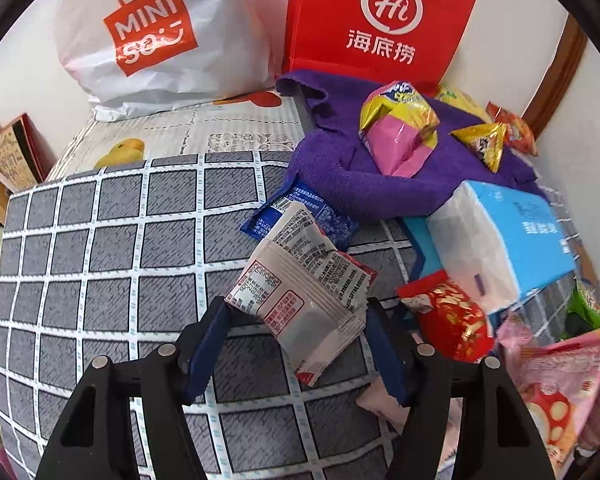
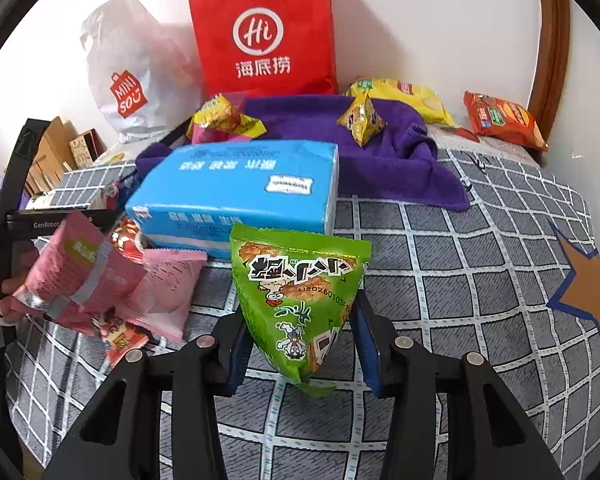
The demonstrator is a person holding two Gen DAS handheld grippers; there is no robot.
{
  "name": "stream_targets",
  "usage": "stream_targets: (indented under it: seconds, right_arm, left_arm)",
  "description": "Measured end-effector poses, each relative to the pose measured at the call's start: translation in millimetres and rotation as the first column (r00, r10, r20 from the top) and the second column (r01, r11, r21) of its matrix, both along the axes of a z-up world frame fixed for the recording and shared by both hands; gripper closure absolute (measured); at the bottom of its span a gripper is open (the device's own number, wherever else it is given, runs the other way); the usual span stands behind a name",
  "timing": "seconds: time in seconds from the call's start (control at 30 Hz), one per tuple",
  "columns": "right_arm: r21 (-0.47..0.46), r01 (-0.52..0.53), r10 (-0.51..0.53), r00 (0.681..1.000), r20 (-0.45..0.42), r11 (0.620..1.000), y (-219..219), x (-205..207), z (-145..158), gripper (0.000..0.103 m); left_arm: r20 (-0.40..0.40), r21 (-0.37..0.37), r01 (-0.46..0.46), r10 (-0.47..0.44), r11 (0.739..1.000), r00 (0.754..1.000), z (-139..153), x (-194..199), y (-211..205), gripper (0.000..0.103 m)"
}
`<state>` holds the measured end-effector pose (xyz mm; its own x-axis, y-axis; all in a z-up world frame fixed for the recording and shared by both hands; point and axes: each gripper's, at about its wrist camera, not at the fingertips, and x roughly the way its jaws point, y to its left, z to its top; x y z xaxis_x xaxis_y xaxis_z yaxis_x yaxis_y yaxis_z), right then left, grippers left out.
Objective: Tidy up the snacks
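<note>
My left gripper point(image 1: 296, 310) is shut on a white snack packet point(image 1: 300, 292) with printed text; its blue fingers point(image 1: 212, 336) touch the packet's two edges just above the grey checked bedcover point(image 1: 100, 260). A blue packet point(image 1: 332, 224) lies behind it. My right gripper point(image 2: 300, 316) is shut on a green triangular snack packet point(image 2: 296, 292), which stands upright between its blue pads. Pink packets point(image 2: 100, 284) pile up at the left of the right wrist view, in front of a hand point(image 2: 4, 284) on the left tool's black body point(image 2: 44, 226).
A blue tissue pack point(image 2: 236, 192) sits mid-bed beside a red packet point(image 1: 452, 320). A purple towel point(image 2: 380, 152) carries yellow packets point(image 1: 400, 120). A red paper bag point(image 2: 264, 32) and a white plastic bag point(image 1: 140, 32) lean on the wall. An orange chip bag point(image 2: 504, 118) lies far right.
</note>
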<state>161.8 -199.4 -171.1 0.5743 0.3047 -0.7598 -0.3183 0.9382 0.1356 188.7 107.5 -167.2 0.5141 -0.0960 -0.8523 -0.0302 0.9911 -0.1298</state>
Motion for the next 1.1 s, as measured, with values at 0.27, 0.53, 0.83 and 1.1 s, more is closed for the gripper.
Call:
stream_targets:
  seconds: [0.27,0.53,0.83,1.1]
  right_arm:
    - [0.005,0.002,-0.002,1.0,0.029,1.0,1,-12,13,0.067]
    - [0.033,0.004,-0.006,0.997,0.071,0.999,-1,-29,33,0.067]
    - [0.042,0.032,-0.036,0.994,0.107,0.999,-10,-44,56,0.067]
    - [0.045,0.058,-0.063,0.991,0.12,0.997,-16,-41,79,0.067]
  left_arm:
    - [0.026,-0.073,0.001,0.001,0.997,1.0,19,-22,5,0.043]
    - [0.052,-0.13,0.021,-0.014,0.991,0.999,40,-48,1,0.043]
    - [0.089,-0.167,0.079,-0.065,0.983,0.994,70,-65,-27,0.043]
    - [0.121,-0.211,0.123,-0.099,0.97,0.988,100,-66,-54,0.043]
